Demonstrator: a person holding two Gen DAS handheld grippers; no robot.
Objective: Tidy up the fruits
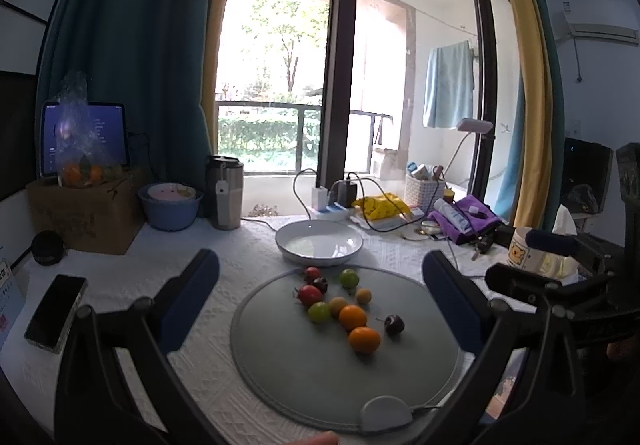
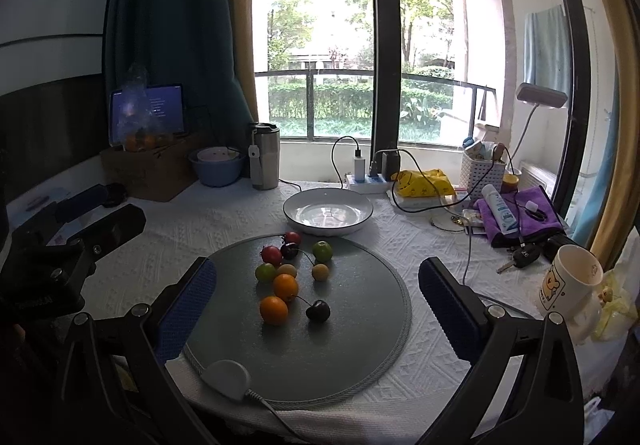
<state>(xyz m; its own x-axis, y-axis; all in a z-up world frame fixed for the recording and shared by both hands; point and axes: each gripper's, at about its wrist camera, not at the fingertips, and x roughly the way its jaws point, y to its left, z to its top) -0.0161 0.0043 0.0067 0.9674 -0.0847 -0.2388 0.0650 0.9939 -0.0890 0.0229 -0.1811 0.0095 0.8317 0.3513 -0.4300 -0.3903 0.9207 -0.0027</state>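
Fruits [image 2: 294, 277] all lie loose on the round grey mat [image 2: 360, 345]; the white bowl [image 2: 328, 211] just behind it holds nothing, so we judge sorting not yet begun. Our left gripper [image 1: 320, 305] and right gripper [image 2: 318, 299] both hover spread apart, empty. White tablecloth [image 2: 240, 217], cluttered edges, window [image 2: 320, 45] beyond.

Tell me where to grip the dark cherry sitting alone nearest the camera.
Grip the dark cherry across its round body, coming from above with the right hand-held gripper. Close front to back: its stem runs left toward the orange, and the right side is clear.
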